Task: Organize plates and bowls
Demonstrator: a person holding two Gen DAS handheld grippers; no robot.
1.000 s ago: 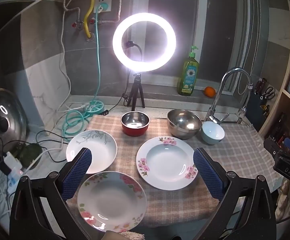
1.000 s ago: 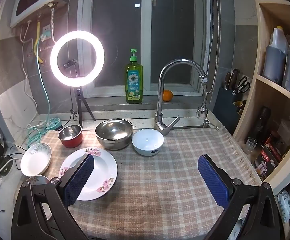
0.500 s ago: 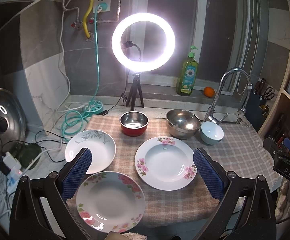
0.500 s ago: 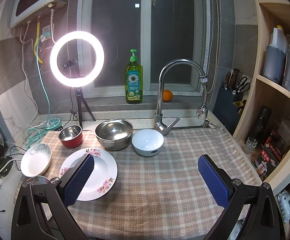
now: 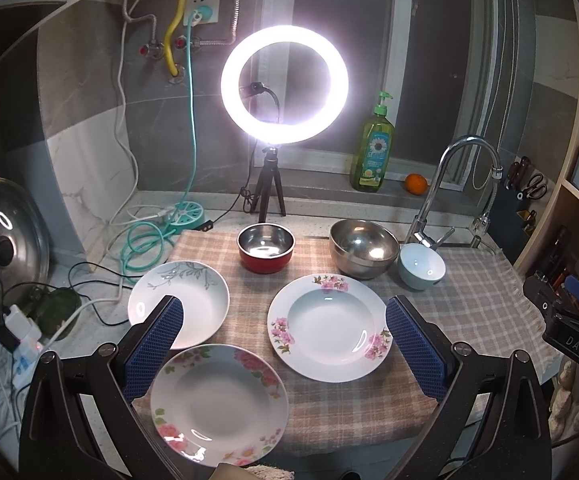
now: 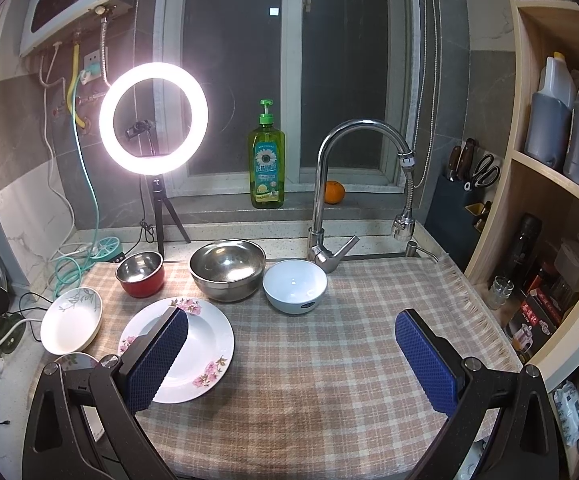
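Note:
Three plates lie on the checked cloth [image 5: 321,408]: a pink-flowered plate [image 5: 328,338] [image 6: 205,344] in the middle, a rose-rimmed plate [image 5: 219,406] near the front edge, and a leaf-patterned plate [image 5: 187,300] [image 6: 71,320] at the left. Behind them stand a red bowl [image 5: 266,248] [image 6: 140,274], a steel bowl [image 5: 363,248] [image 6: 227,268] and a pale blue bowl [image 5: 421,266] [image 6: 294,286]. My left gripper [image 5: 283,348] hangs open above the plates, empty. Over the bare cloth, my right gripper [image 6: 291,360] is open and empty too.
A lit ring light [image 5: 284,84] on a tripod stands behind the bowls. A faucet [image 6: 329,196] rises at the back right, with a soap bottle [image 6: 266,164] and an orange [image 6: 334,192] on the sill. Cables and a pot lid [image 5: 1,244] crowd the left; shelves [image 6: 549,216] line the right.
The left wrist view has drifted slightly, so the dishes sit a touch further left. Both grippers stay open and no dish has moved.

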